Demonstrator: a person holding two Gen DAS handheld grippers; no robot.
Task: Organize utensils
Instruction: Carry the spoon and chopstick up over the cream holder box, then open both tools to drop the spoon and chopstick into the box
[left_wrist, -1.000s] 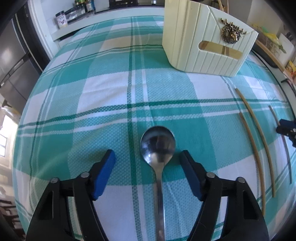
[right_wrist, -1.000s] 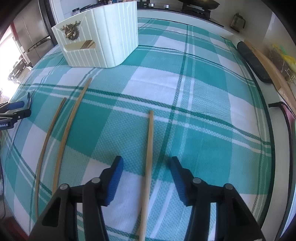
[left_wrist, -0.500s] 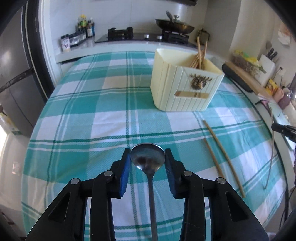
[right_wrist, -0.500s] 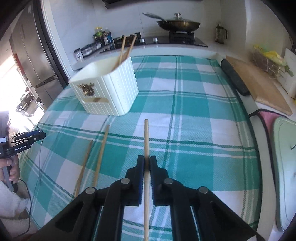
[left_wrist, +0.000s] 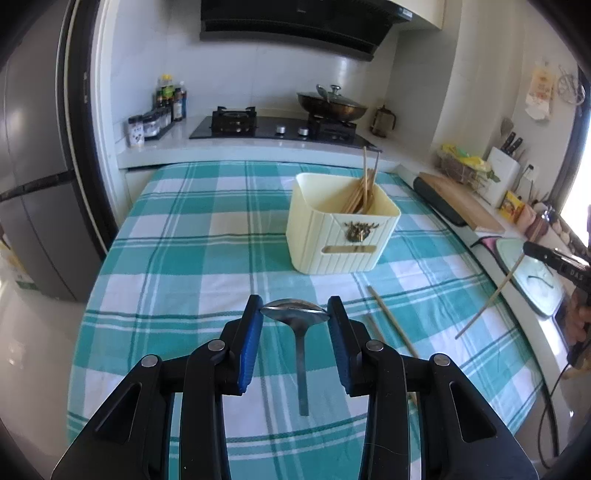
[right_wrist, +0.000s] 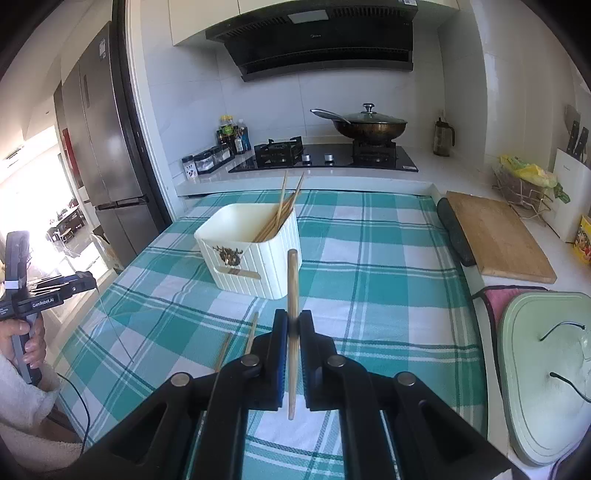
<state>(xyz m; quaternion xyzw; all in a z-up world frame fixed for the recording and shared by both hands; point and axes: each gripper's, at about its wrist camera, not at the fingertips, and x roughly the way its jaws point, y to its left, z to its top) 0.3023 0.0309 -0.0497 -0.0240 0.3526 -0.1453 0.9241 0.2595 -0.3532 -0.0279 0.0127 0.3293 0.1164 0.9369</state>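
Already several wooden chopsticks are stood in the cream ribbed plastic holder, while a steel spoon is clamped by the left gripper, a single bamboo chopstick is pinched by the right gripper, and two loose chopsticks are left on the teal checked tablecloth.

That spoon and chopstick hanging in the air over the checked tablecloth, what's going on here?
A person is tidying utensils with a clamp tool in each hand. The left gripper has its fingers shut on the bowl of a metal spoon, lifted off the cloth. The right gripper pinches one chopstick, also raised. Ahead stands a cream holder with several chopsticks in it. Two loose chopsticks lie on the tablecloth.
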